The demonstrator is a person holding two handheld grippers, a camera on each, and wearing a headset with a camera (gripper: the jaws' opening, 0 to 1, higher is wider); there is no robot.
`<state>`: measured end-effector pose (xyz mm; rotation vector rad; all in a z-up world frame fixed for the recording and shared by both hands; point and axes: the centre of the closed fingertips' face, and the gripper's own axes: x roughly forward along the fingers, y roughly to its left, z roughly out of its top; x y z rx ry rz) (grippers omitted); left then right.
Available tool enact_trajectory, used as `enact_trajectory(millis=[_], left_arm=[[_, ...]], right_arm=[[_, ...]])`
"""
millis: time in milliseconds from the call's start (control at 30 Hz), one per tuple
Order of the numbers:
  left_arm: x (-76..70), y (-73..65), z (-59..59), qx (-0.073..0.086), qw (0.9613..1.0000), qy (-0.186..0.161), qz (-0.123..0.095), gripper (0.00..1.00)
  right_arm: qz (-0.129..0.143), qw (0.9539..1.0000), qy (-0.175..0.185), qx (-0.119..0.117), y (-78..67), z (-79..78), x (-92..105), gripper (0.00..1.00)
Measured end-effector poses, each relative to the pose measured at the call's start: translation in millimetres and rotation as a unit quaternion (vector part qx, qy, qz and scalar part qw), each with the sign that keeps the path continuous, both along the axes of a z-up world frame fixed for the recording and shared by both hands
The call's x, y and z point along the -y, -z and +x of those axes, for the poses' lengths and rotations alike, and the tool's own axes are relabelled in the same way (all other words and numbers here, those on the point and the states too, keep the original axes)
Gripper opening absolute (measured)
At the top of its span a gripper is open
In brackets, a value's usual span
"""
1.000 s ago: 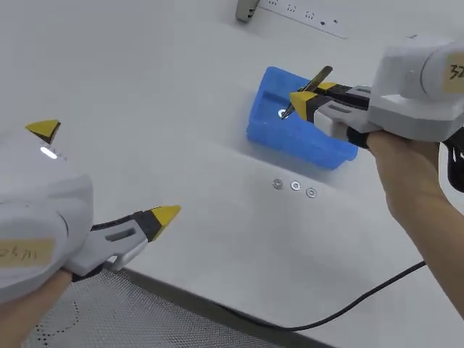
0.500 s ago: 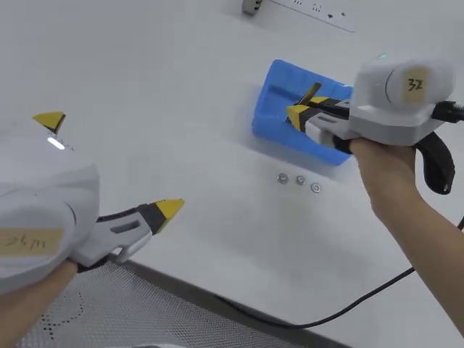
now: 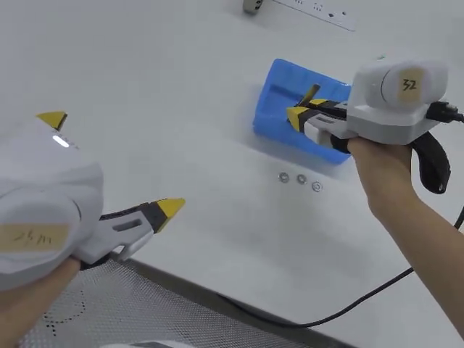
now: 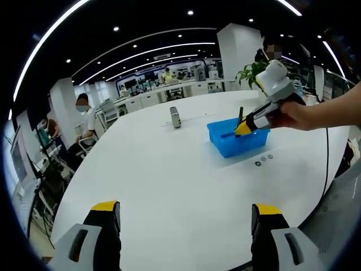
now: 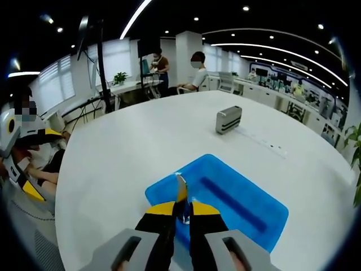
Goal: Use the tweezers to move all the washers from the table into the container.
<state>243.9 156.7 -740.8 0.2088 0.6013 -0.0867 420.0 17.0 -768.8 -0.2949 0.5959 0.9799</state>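
My right gripper (image 3: 296, 116) hovers over the blue container (image 3: 268, 130), shut on a pair of dark tweezers (image 3: 310, 93). In the right gripper view the tweezers (image 5: 180, 191) stick out from between the closed jaws (image 5: 181, 209) above the container (image 5: 242, 206); whether their tip carries a washer is too small to tell. Three washers (image 3: 301, 180) lie in a row on the white table just in front of the container, also seen as washers (image 4: 264, 160) in the left gripper view. My left gripper (image 3: 111, 164) stays open at the lower left, nothing between its jaws (image 4: 185, 209).
A silver box (image 5: 228, 119) and a power strip (image 3: 319, 9) lie beyond the container. A black cable (image 3: 348, 308) trails from the right gripper across the table's near side. A perforated grey surface (image 3: 109, 312) sits below the table's front edge. People sit at far desks.
The right gripper has swung round over the container, so the tweezers point differently. The three washers and the left gripper have kept their places.
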Motion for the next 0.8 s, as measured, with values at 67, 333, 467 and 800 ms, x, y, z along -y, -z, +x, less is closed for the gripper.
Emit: enact_trajectory(millis=[67, 333, 467, 800], left_arm=[[0.1, 0.9, -0.3, -0.002, 1.0000, 0.001, -0.001, 0.99], [-1.0, 1.9, 0.2, -0.003, 1.0000, 0.001, 0.001, 0.99], [-1.1, 2.0, 0.4, -0.003, 1.0000, 0.002, 0.001, 0.99], [0.8, 3.3, -0.1, -0.011, 0.9999, 0.004, 0.005, 0.99]], right_arm=[[0.005, 1.0000, 0.002, -0.001, -4.7, 1.1, 1.0, 0.05], [0.042, 0.9989, 0.005, 0.021, -45.6, -6.3, 2.6, 0.04], [0.052, 0.9983, 0.004, 0.025, -56.6, -16.1, 6.4, 0.04], [0.052, 0.9986, 0.001, 0.006, -51.5, -42.3, 17.3, 0.04]])
